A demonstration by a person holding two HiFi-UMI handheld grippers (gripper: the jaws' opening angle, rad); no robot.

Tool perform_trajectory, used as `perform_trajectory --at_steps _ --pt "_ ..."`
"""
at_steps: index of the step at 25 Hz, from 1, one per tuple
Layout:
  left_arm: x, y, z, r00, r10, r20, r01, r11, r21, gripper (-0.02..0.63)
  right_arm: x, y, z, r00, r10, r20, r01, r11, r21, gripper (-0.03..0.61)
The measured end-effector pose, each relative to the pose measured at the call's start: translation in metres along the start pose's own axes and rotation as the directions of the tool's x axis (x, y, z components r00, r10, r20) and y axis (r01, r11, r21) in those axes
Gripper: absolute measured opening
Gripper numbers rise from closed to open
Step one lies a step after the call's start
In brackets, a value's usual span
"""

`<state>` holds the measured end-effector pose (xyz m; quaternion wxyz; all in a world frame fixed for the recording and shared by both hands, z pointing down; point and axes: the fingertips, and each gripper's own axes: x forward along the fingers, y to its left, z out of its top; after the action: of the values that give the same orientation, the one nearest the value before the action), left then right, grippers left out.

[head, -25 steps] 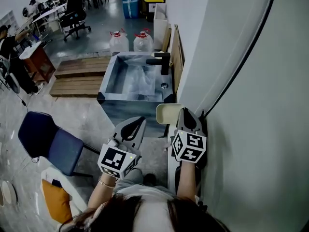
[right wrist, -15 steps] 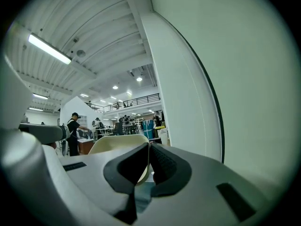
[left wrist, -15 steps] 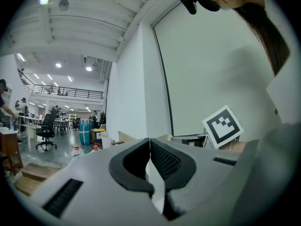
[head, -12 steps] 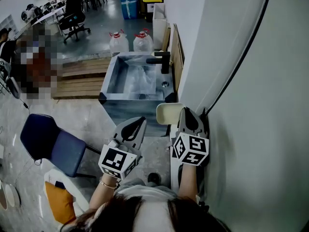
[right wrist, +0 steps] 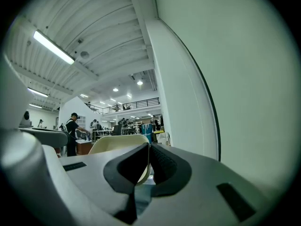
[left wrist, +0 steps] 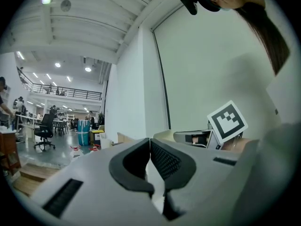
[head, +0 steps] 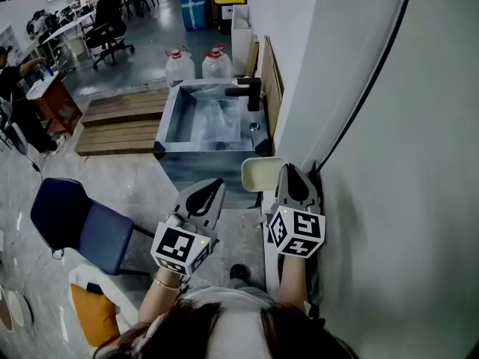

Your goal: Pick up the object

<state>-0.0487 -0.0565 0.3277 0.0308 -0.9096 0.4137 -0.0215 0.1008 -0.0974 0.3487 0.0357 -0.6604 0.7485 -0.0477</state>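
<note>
Cream rounded-square plastic plate (head: 261, 175) sits pinched by its edge in the closed right gripper (head: 289, 173), at its eleven o'clock, seemingly already lifted. Left gripper (head: 216, 187) is closed, holding nothing.

From my feed, the left gripper (head: 216, 185) hung over the grey floor (head: 142, 182) with its fingers drawn together to a point. The right gripper (head: 289, 170) sat close against the white wall (head: 389, 200), and I could not judge its fingers from that angle. A cream, round-cornered object (head: 258, 175) lay just beside the right gripper's tip, on its left. Beyond both stood a blue-grey sink (head: 166, 122) with a black tap (head: 248, 93) at its far right corner. Two water jugs (head: 180, 64) stood behind it, and wooden pallets (head: 120, 118) lay to its left. A blue chair (head: 75, 221) stood at lower left, and a black cable (head: 374, 73) ran up the wall.
</note>
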Motion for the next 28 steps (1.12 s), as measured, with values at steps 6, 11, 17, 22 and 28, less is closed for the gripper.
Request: perform_trajectory --at_steps 6,11,17,22,28 --pt "-0.016 -0.001 0.002 1.0 -0.011 0.003 0.011 1.0 -0.006 0.009 -0.018 0.011 0.007 1.0 -0.008 0.008 0.008 1.0 -0.013 0.032" --pt "-0.029 -0.006 0.003 1.0 -0.019 0.009 0.019 1.0 -0.007 0.009 -0.037 0.019 0.013 1.0 -0.01 0.016 0.01 1.0 -0.022 0.032" --pt "-0.05 -0.014 0.003 1.0 -0.028 0.012 0.028 1.0 -0.008 0.009 -0.06 0.032 0.016 1.0 -0.008 0.025 0.009 0.999 -0.033 0.032" --pt "-0.067 -0.021 0.009 0.999 -0.025 0.035 0.025 1.0 0.002 0.009 -0.079 0.041 0.021 0.999 -0.003 0.033 0.004 0.999 -0.043 0.032" --pt "-0.086 -0.029 0.01 0.999 -0.016 0.034 0.016 1.0 -0.001 0.009 -0.1 0.049 0.024 0.999 0.005 0.04 -0.003 0.999 -0.053 0.032"
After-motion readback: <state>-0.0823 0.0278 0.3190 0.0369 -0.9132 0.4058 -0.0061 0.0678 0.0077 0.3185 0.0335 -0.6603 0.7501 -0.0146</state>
